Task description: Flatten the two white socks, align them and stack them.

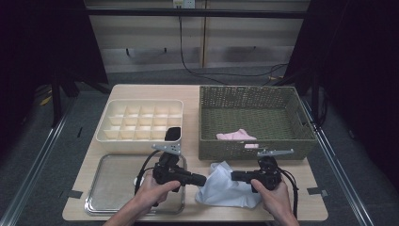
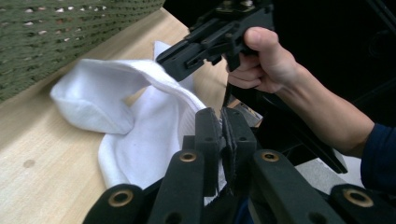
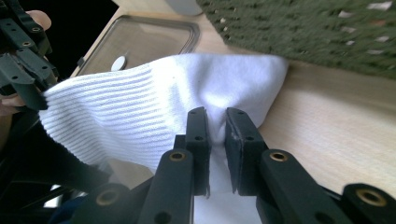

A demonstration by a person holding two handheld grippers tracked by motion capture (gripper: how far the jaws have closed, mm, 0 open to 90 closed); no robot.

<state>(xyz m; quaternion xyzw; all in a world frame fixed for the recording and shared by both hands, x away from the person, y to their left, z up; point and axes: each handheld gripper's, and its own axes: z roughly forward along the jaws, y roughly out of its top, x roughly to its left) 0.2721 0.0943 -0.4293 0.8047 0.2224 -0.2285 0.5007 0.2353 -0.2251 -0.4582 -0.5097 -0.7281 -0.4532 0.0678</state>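
1. Left gripper: held level and pointed toward the right gripper. Its jaws are seen pressed together on the ribbed cuff edge of the white sock, which is pinched between the pads.

2. Metal tray: lies under and behind the left gripper, on the wooden table. A cream divided organiser is set beyond the left gripper; a dark item occupies its near right compartment.

3. White sock: lies between the two grippers, partly resting on the table just in front of the woven basket. The fabric is judged light, soft and limp; it will sag and fold wherever it is unsupported, and a thin fold may slip from the pads. The ribbed cuff is judged the firmest place to be gripped, with a second hold taken on the body or toe end so the sock can be spread.

4. Right gripper: pointed toward the left gripper. Its jaws stand a little apart, with a bunched fold of the sock between them; whether the pads press firmly on it cannot be told.

5. Pink cloth: lies inside the basket, beyond the right gripper.
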